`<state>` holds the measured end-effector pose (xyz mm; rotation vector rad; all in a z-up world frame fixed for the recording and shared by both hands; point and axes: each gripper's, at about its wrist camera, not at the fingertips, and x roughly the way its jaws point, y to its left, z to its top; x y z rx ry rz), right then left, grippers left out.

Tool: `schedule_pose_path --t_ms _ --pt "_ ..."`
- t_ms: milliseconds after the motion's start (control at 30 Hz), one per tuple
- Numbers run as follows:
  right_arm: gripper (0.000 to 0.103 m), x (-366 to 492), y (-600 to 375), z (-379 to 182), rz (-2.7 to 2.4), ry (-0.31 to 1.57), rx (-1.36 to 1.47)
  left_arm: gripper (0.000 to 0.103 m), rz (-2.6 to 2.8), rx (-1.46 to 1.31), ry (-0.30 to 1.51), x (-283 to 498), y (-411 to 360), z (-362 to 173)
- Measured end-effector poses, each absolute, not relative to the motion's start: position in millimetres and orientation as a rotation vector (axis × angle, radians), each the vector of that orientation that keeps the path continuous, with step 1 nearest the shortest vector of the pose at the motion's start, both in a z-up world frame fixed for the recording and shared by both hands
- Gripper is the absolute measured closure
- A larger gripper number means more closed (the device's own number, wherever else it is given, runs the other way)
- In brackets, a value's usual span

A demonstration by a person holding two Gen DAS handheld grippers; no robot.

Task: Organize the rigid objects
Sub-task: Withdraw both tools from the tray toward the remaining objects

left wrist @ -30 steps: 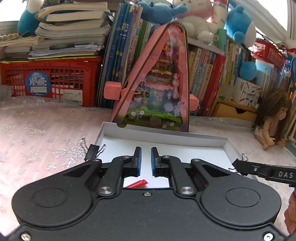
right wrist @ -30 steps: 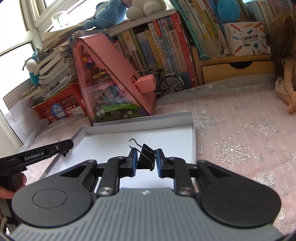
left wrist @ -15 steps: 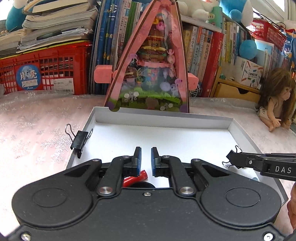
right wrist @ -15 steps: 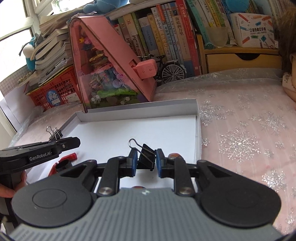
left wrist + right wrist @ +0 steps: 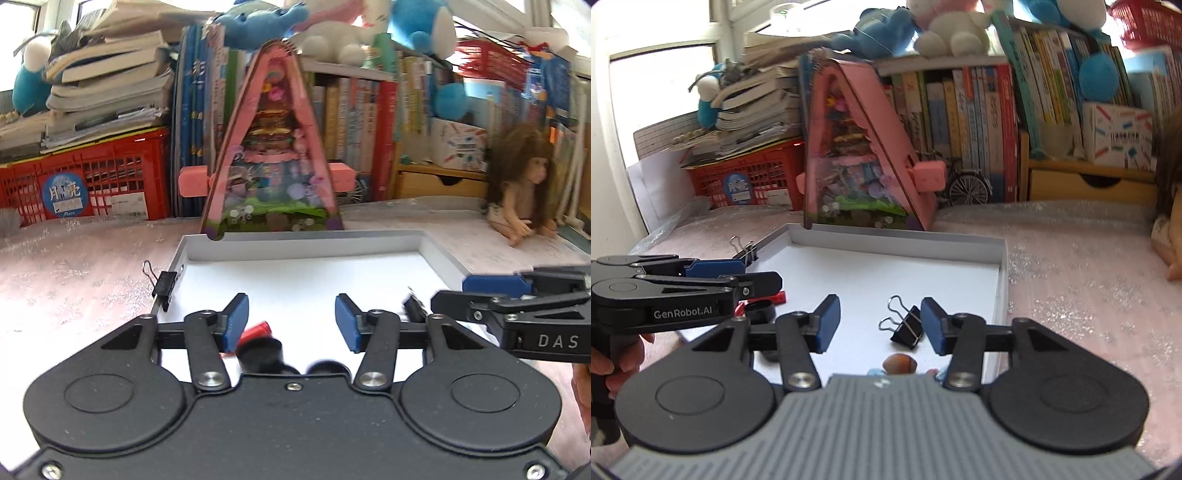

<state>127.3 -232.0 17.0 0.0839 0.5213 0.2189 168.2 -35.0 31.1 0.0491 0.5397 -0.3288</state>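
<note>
— Left tongs [image 5: 291,319]?
— Jaws just opened, gaping, nothing pressed between the pads.
— Right tongs [image 5: 879,321]?
— Jaws likewise just opened, angled down, level beside the left.

I see a flat surface covered in pale pink cloth with silver snowflake print [image 5: 1089,295]. Directly on it, near centre, lies a shallow white cardboard tray [image 5: 897,242]. A black metal binder clip [image 5: 165,286] sits at the tray's left edge. At the far side stand a pink triangular miniature house [image 5: 273,177], a red plastic lattice crate [image 5: 110,181] far left, and a brown-haired doll [image 5: 521,195] seated far right.
</note>
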Motion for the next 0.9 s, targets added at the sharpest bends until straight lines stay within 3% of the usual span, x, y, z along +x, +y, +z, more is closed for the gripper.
schedule_pose_path --t_ms 400,567,900 --pt "0.019 61.2 -220.6 21.1 0.257 0.448 -0.037 0.039 -0.387 0.046 0.529 75.4 -30.5 28.4" --pt "0.017 47.0 -225.1 18.7 0.247 0.439 -0.03 0.033 -0.388 0.029 0.541 47.0 -29.2 19.6" --pt "0.016 38.1 -235.9 5.6 0.212 0.464 -0.025 0.033 -0.385 0.065 0.606 20.0 -46.4 -2.8"
